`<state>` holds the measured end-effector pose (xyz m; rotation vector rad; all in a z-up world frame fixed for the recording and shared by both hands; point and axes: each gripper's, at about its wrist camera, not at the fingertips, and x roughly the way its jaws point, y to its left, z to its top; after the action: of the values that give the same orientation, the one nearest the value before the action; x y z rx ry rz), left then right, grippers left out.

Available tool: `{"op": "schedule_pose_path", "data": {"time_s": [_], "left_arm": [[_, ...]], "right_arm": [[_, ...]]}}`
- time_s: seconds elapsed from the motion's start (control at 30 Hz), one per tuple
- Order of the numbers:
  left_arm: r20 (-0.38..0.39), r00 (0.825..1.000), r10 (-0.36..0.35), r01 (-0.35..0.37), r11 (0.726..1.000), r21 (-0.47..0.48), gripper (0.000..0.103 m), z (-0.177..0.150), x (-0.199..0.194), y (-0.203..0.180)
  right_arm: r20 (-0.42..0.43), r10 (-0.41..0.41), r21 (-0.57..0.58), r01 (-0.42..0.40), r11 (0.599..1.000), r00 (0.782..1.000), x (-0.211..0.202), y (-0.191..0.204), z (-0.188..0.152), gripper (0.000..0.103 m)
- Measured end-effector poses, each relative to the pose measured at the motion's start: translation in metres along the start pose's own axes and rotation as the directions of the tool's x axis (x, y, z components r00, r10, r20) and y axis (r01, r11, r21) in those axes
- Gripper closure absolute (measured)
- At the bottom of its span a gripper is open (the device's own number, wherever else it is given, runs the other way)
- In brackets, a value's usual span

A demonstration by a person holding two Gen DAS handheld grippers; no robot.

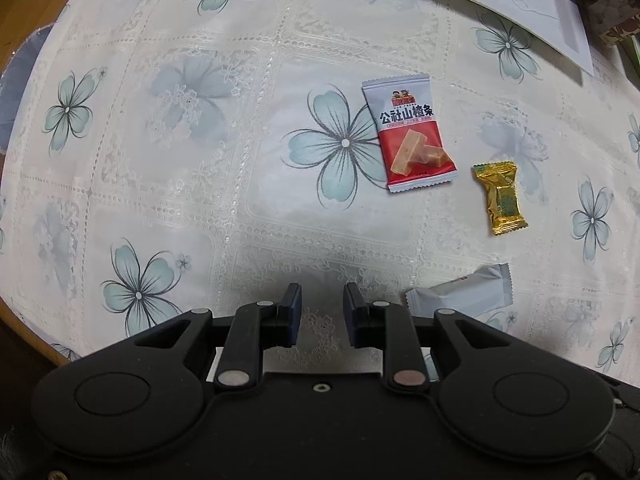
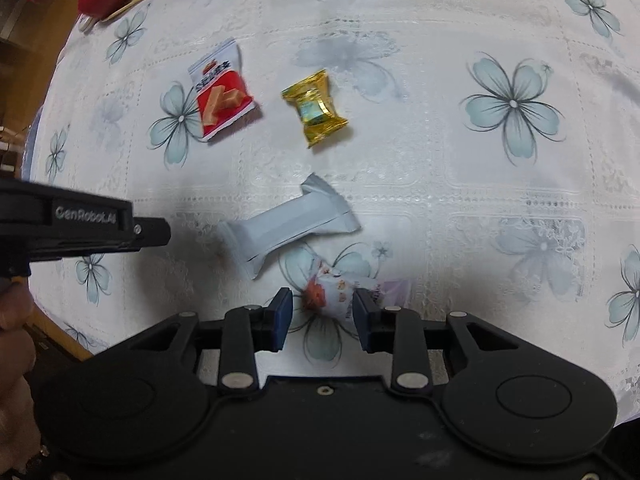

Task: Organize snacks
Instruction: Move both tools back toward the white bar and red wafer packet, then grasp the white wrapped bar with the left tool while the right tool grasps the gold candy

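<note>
Our claws over crinkly snack wrappers on lace cloth

Our left gripper (image 1: 322,316) hangs narrow and empty; our right gripper (image 2: 322,314) straddles a small white printed plastic packet (image 2: 332,290), grip unclear.

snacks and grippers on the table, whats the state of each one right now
red and white packet: flat, face up
gold candy: lying loose, wrapped
plain white packet: lying flat, printed side hidden
small printed packet: on the cloth between the right jaws, contact unclear
left gripper: jaws apart, nothing between
right gripper: jaws around the small packet
</note>
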<state>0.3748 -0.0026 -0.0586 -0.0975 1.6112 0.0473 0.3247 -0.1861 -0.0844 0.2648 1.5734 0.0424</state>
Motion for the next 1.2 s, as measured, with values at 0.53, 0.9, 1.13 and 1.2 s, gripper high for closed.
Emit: {"op": "schedule_pose_path", "data": {"time_s": [0.53,0.9,1.13,1.2], "left_arm": [[0.02,1.0,-0.023,0.023,0.999,-0.029,0.071,-0.006,-0.013,0.018],[0.023,0.998,-0.058,0.06,0.992,-0.112,0.071,-0.004,-0.024,0.055],[0.023,0.999,-0.045,0.048,0.988,-0.144,0.071,-0.003,-0.023,0.066],[0.021,0.999,-0.046,0.049,0.989,-0.14,0.071,-0.003,-0.023,0.067]], "right_arm": [[0.08,-0.057,0.119,0.047,0.992,0.995,0.002,-0.003,0.023,0.07],[0.102,0.08,0.119,-0.092,0.989,0.992,0.01,0.038,0.048,0.068],[0.132,0.052,0.097,-0.065,0.993,0.99,0.027,0.066,0.059,0.066],[0.168,0.07,0.07,-0.083,0.994,0.983,0.021,0.072,0.06,0.066]]}}
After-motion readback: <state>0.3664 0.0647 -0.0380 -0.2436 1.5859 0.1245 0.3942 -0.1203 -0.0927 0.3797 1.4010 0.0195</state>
